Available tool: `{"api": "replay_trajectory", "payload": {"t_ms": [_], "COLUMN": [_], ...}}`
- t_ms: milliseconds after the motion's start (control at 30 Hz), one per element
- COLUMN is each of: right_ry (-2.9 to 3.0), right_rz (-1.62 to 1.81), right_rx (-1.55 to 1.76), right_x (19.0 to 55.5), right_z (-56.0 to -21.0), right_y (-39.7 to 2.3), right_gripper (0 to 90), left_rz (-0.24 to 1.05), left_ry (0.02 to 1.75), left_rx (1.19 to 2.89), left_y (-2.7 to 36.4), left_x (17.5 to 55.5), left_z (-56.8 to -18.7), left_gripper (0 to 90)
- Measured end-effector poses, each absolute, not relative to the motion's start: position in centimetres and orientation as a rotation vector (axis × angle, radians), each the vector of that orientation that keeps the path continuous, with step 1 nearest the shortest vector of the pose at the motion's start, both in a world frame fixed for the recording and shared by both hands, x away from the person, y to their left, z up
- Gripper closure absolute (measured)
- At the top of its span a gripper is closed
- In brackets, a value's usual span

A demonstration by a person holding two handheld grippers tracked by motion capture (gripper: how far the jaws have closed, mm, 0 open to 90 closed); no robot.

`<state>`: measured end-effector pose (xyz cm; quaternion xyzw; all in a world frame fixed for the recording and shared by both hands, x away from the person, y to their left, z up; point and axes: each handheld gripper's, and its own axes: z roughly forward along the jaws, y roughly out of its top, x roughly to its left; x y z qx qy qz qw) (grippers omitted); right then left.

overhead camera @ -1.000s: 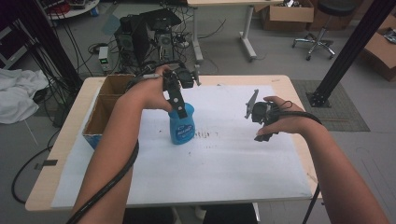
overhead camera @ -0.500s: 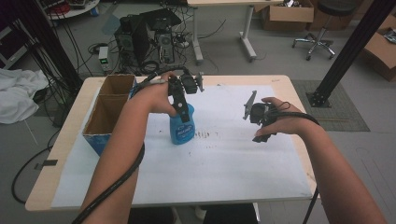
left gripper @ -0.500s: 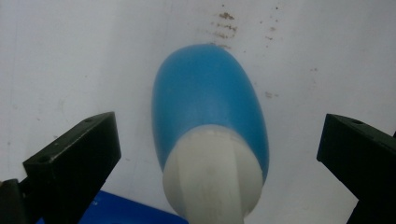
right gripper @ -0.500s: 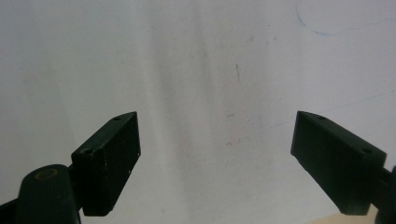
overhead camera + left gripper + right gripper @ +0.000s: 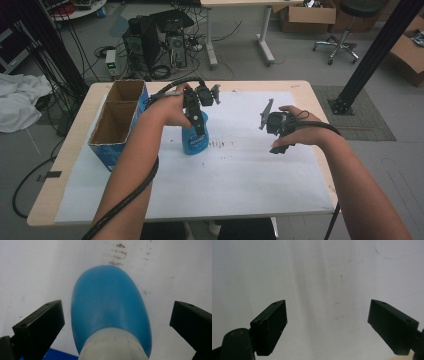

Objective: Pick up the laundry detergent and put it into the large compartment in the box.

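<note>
A blue plastic bottle (image 5: 194, 142) with a white neck stands upright on the white paper (image 5: 240, 175) left of the table's middle. My left gripper (image 5: 196, 129) hangs over it, pointing down. In the left gripper view the bottle (image 5: 110, 297) rises between the jaws of the left gripper (image 5: 116, 307), which stand wide open with a gap on each side. My right gripper (image 5: 276, 135) hovers over bare paper to the right. In the right gripper view the right gripper (image 5: 327, 312) is open with nothing between its fingers.
An open cardboard box (image 5: 106, 136) with blue sides and two compartments stands at the table's left edge, close beside the left forearm. Small dark marks (image 5: 220, 145) dot the paper next to the bottle. Computers and cables lie on the floor beyond the far edge.
My left hand has shifted slightly to the right above the bottle. The bottle stays in place, and the right hand has barely moved.
</note>
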<state>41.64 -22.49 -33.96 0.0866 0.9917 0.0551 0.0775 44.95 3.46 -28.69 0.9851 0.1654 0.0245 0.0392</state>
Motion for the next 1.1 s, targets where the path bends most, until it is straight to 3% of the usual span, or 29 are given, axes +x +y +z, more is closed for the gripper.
{"api": "replay_trajectory", "payload": {"t_ms": [367,733,1100], "right_ry": [2.966,2.973,2.973], "right_rz": [0.155,0.153,0.154], "right_rx": [0.250,0.257,0.261], "right_x": [41.63,41.74,41.79], "right_z": [-34.08,-34.30,-34.67], "right_y": [-22.38,-22.27,-22.34], "right_gripper": [15.9,15.9,15.9], "left_rz": [0.089,0.118,0.122], "left_ry": [0.532,0.530,0.549], "left_rx": [3.037,3.047,3.051], "left_y": [3.50,3.30,3.04], "left_x": [45.09,45.15,45.15], "left_z": [-29.37,-29.39,-29.45], "left_gripper": [0.7,14.3,21.3]}}
